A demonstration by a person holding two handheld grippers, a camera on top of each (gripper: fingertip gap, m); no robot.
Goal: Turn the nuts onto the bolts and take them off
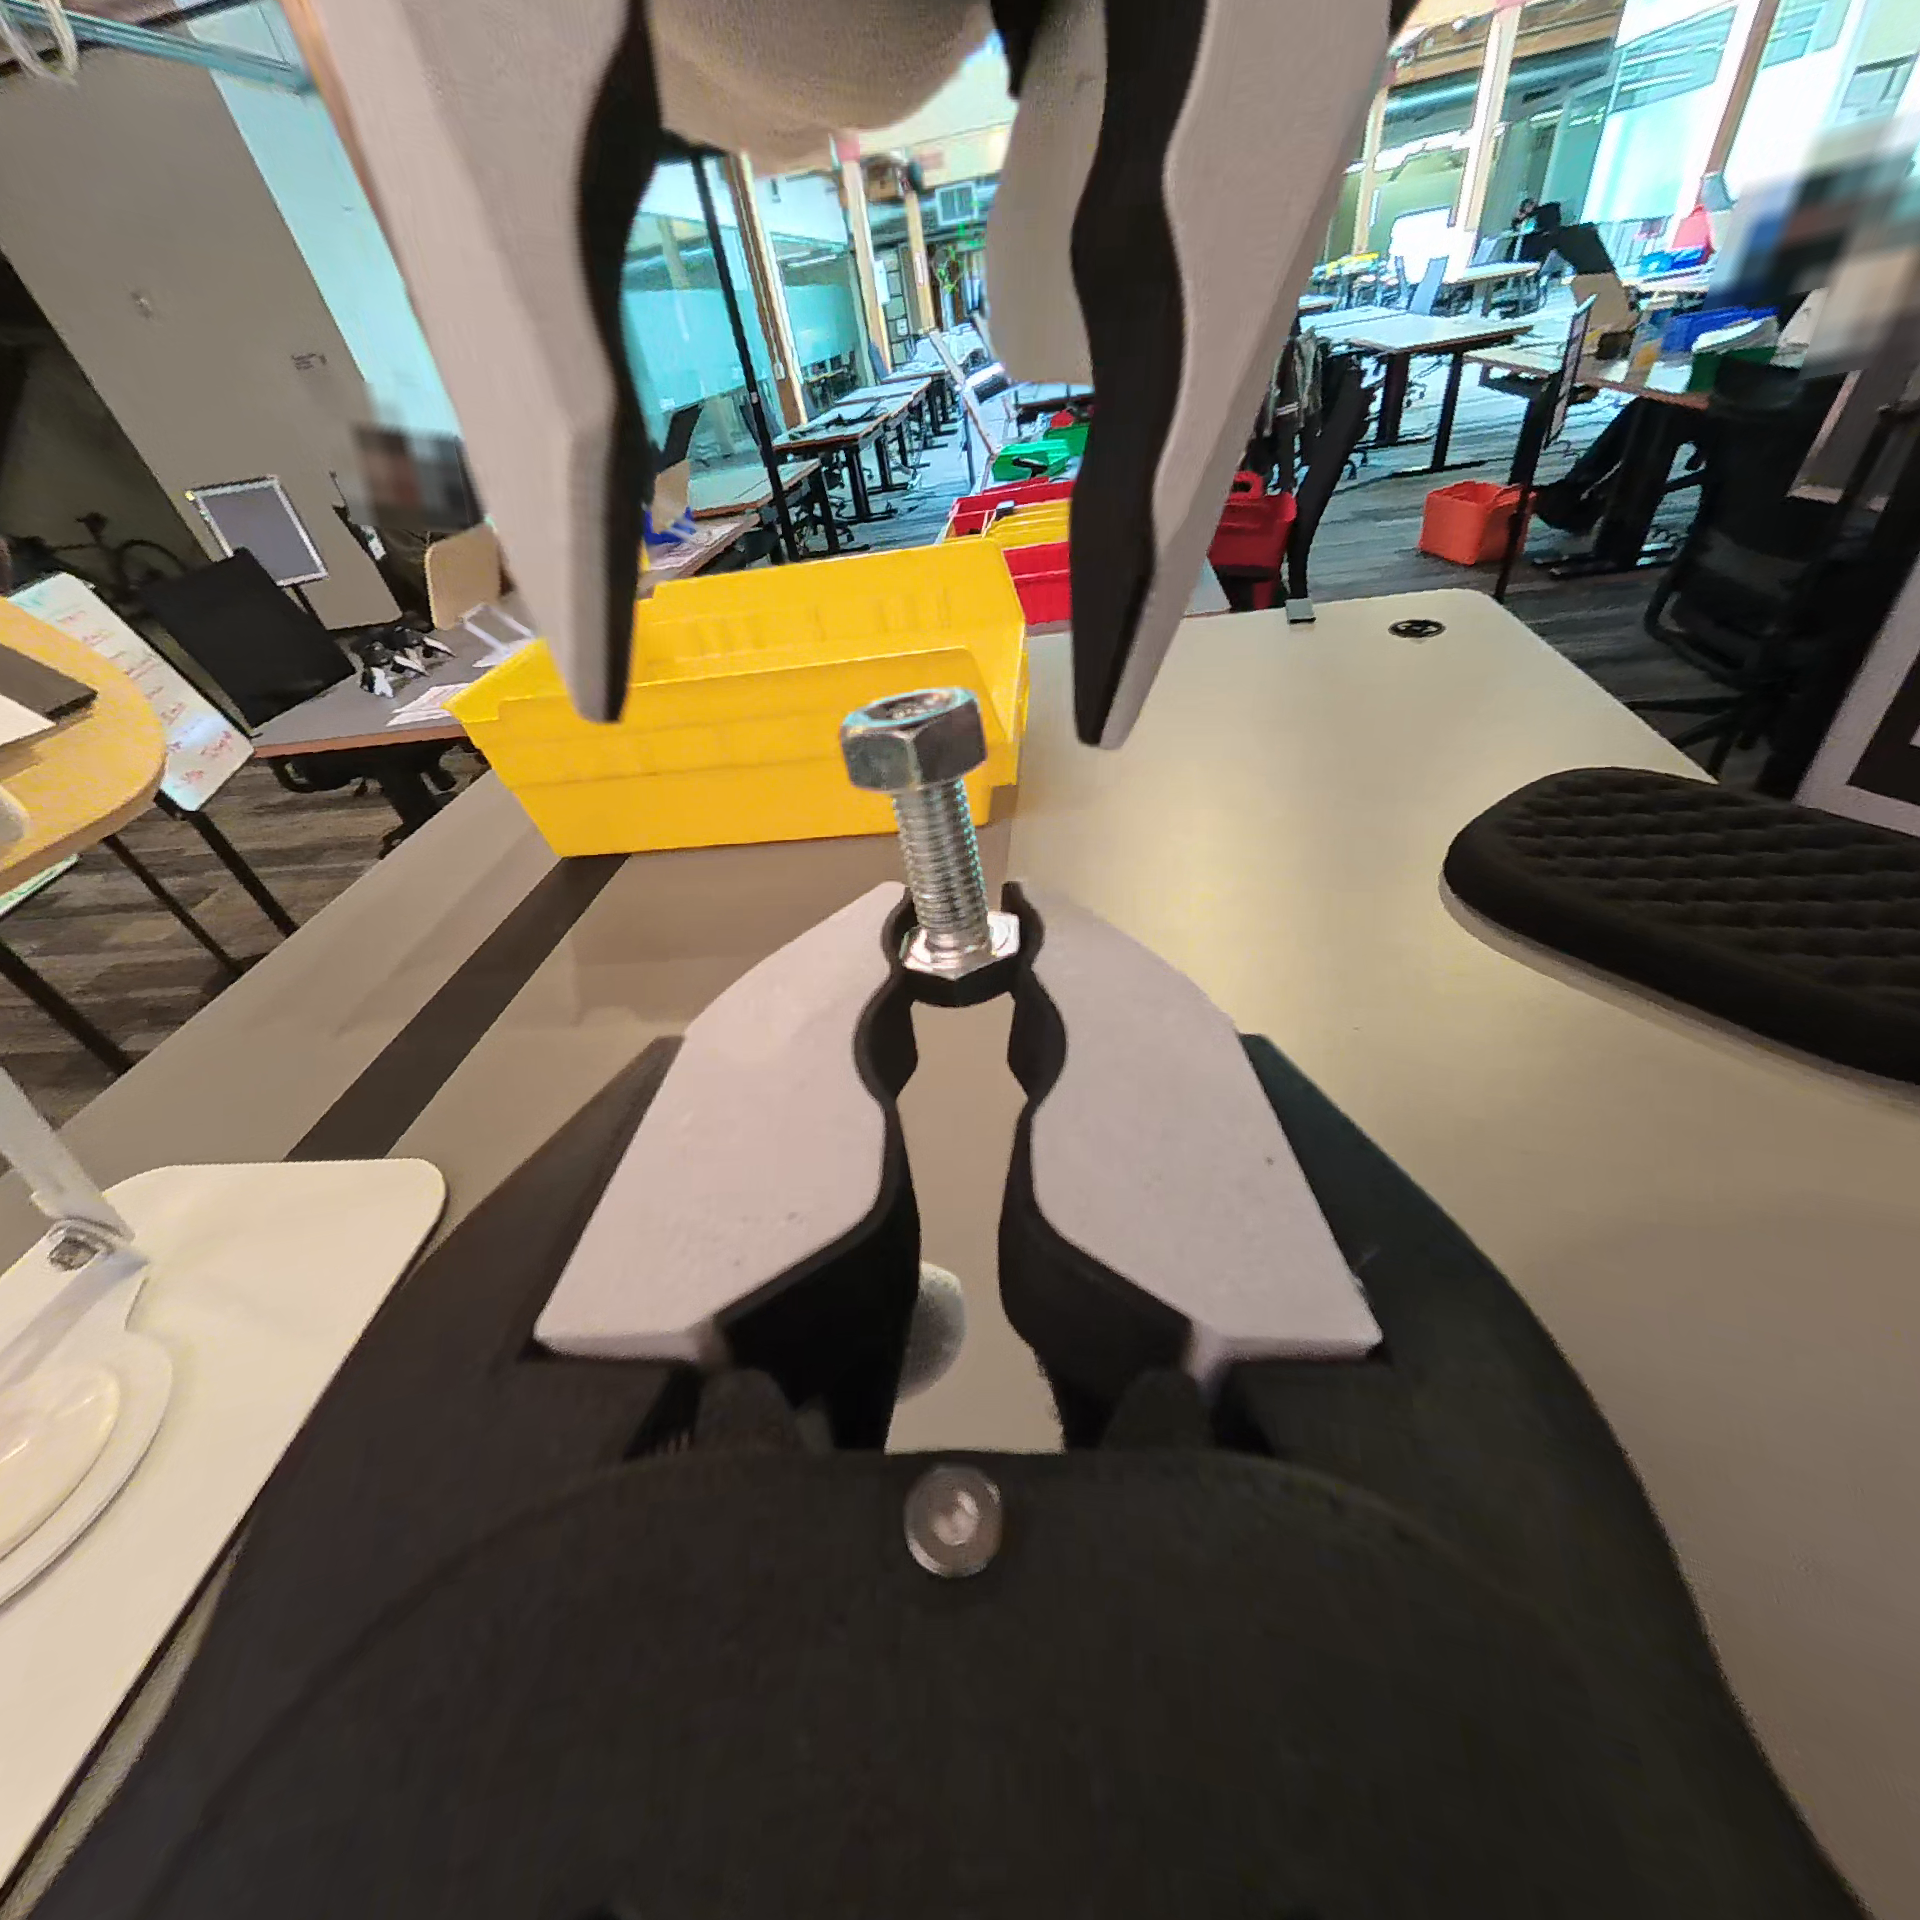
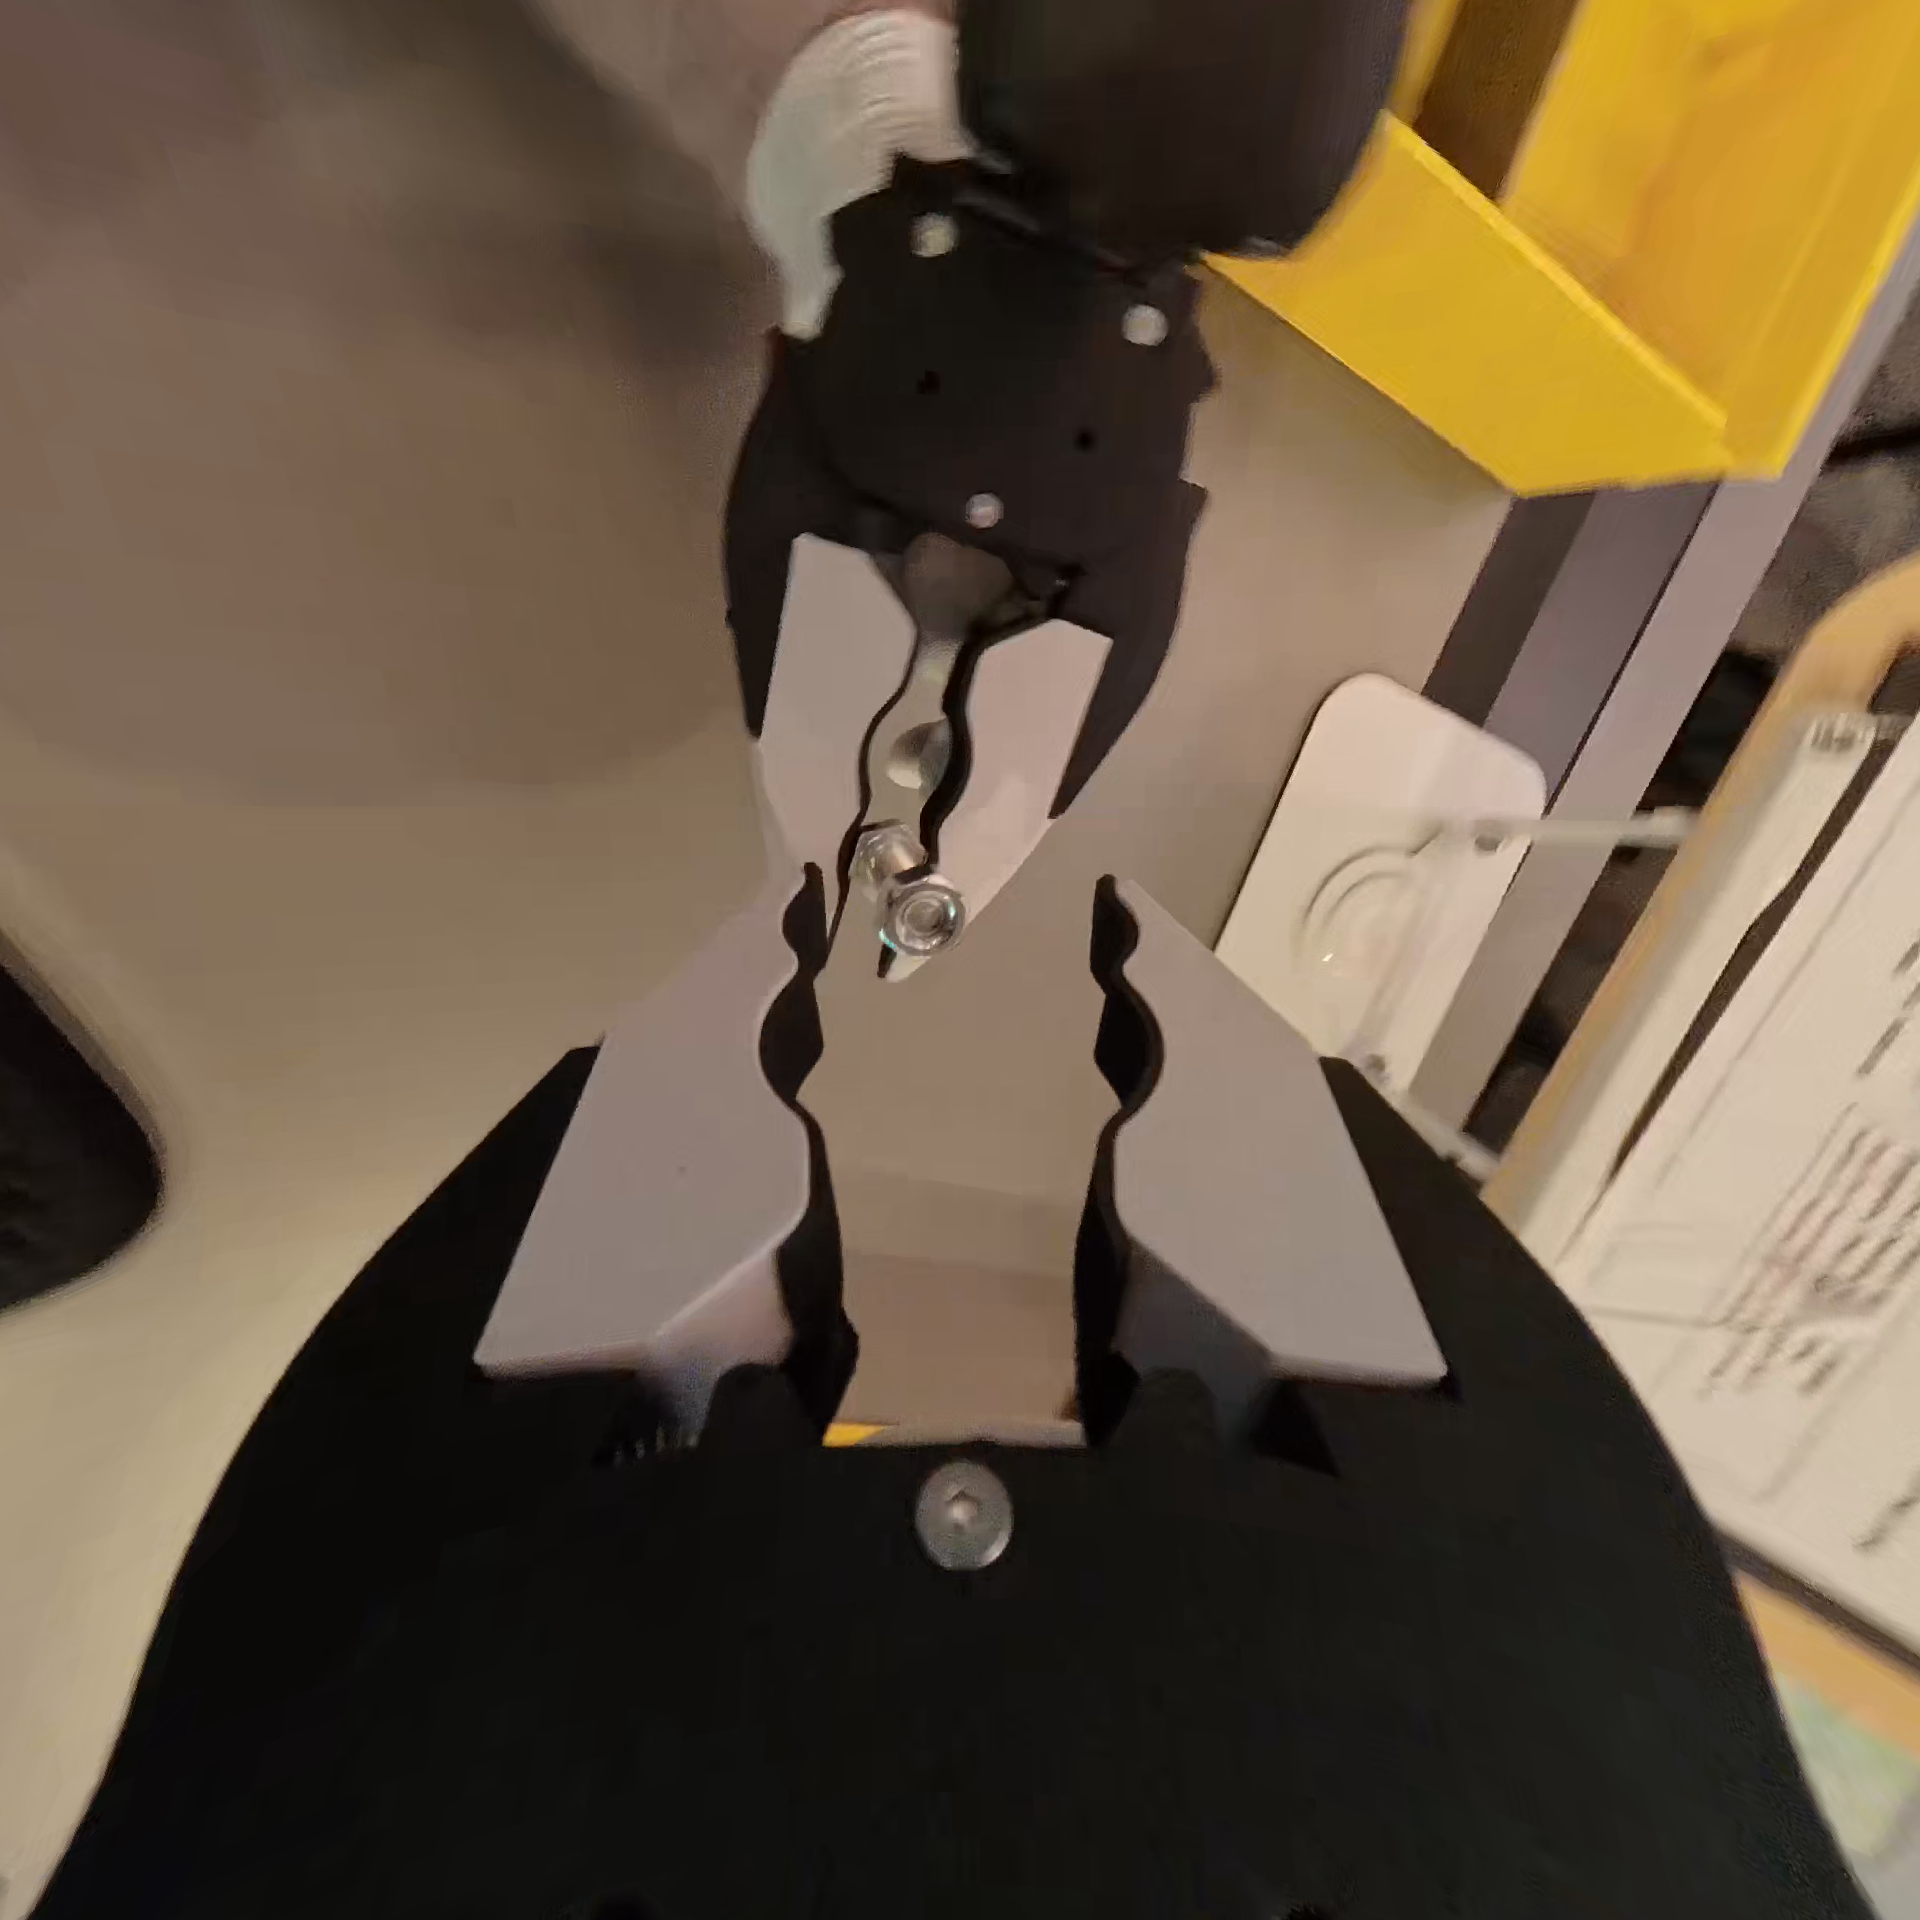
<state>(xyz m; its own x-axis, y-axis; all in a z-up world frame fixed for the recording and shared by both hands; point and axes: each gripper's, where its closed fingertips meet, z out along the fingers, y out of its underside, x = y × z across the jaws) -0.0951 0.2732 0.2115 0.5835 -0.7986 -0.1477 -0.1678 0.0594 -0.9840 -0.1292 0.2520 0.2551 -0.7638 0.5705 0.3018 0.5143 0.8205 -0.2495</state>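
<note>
A silver hex bolt (image 1: 940,831) stands upright with its head (image 1: 912,732) on top and its thread in a small silver nut (image 1: 951,954). My left gripper (image 1: 956,906) is shut on the nut, which sits in the notch at its fingertips above the beige table (image 1: 1299,831). My right gripper (image 1: 852,717) comes down from above, open, with a fingertip on each side of the bolt head and not touching it. In the right wrist view my right gripper (image 2: 958,888) is open above the bolt head (image 2: 925,920), the nut (image 2: 878,847) and the left gripper (image 2: 883,854).
A yellow bin (image 1: 748,717) stands just behind the bolt and also shows in the right wrist view (image 2: 1558,312). A black mesh chair part (image 1: 1704,904) juts over the table at right. A white pad with a clear stand (image 1: 208,1299) lies at the left. One gripper's finger ends stand about 6 cm off the other's.
</note>
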